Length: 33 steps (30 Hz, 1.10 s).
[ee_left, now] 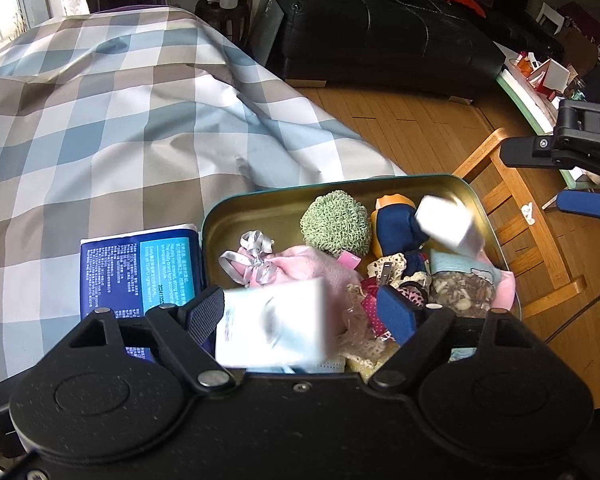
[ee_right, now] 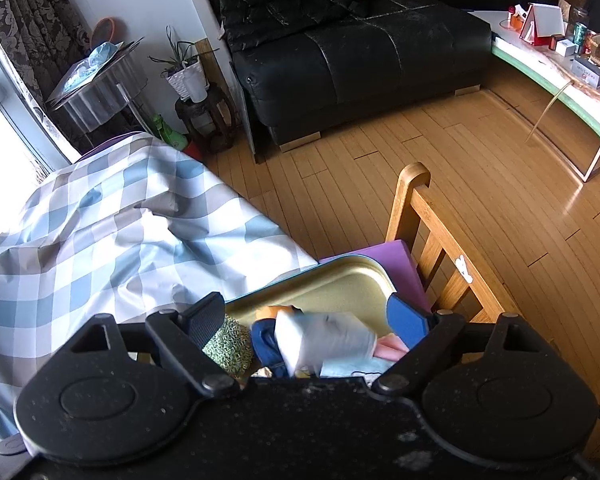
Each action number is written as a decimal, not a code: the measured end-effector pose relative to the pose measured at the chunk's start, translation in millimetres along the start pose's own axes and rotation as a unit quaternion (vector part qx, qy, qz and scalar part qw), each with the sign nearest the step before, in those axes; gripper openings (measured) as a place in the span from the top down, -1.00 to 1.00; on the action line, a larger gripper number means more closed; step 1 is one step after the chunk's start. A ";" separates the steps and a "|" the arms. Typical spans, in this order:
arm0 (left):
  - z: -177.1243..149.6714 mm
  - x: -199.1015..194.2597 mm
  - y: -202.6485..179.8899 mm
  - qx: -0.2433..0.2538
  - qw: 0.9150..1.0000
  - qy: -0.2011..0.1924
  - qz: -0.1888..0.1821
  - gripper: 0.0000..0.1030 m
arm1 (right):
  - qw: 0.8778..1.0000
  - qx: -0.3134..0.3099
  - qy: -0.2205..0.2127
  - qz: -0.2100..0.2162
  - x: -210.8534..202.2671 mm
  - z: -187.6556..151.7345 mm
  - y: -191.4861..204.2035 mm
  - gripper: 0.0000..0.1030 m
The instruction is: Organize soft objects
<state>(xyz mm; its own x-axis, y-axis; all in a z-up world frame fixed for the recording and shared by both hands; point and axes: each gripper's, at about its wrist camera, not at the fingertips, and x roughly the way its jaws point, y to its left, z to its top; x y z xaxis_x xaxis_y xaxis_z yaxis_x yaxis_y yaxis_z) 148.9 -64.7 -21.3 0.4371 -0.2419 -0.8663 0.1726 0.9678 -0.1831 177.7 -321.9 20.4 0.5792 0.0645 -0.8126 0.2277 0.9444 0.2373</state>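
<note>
Left wrist view, left hand-held gripper [ee_left: 306, 312] spread, blurred white packet [ee_left: 274, 326] loose between, tin rim [ee_left: 488, 216] near chair [ee_left: 516, 200].

Tin [ee_left: 284, 210] on the checked cloth [ee_left: 100, 128], soft items inside, tissue pack [ee_left: 136, 268] just left.

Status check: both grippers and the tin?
Left gripper open, white pack blurred between fingers. Right gripper open over second pack. Tin crowded.

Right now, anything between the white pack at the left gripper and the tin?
No lid or wall. The white pack, blurred, is between the fingers of the open left gripper, over the tin; only the pink pouch and lace pieces already inside lie beneath it.
</note>
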 end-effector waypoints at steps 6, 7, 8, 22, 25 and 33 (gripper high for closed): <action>-2.3 0.6 1.8 -0.001 1.000 0.002 0.004 -0.54 | 1.000 0.003 0.000 -0.002 -0.2 -0.5 -1.4 -0.72; -2.4 0.2 1.7 0.000 1.000 0.002 0.004 -0.54 | 1.000 0.003 0.000 -0.002 -0.2 -0.4 -1.4 -0.72; -2.4 -0.1 1.5 0.001 1.000 0.001 0.005 -0.54 | 1.000 0.003 0.000 -0.003 0.1 -0.4 -1.5 -0.72; -12.1 -14.1 -0.3 0.010 0.999 -0.015 0.041 -0.54 | 1.000 -0.013 -0.005 -0.023 -0.2 -7.0 0.2 -0.72; -15.9 -19.4 0.0 0.012 0.998 -0.021 0.052 -0.54 | 0.999 -0.018 -0.005 -0.026 -1.2 -9.7 -0.3 -0.72; -27.1 -33.3 1.7 0.013 0.996 -0.035 0.077 -0.54 | 0.998 -0.042 -0.027 -0.038 -9.4 -20.9 2.4 -0.72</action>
<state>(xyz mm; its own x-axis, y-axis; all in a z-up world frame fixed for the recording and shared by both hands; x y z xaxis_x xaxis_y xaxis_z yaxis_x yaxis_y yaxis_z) 110.7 -53.1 -5.4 0.5205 -0.0960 -0.8484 0.1205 0.9920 -0.0383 156.4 -313.5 17.5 0.6046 -0.0237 -0.7962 0.2068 0.9699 0.1282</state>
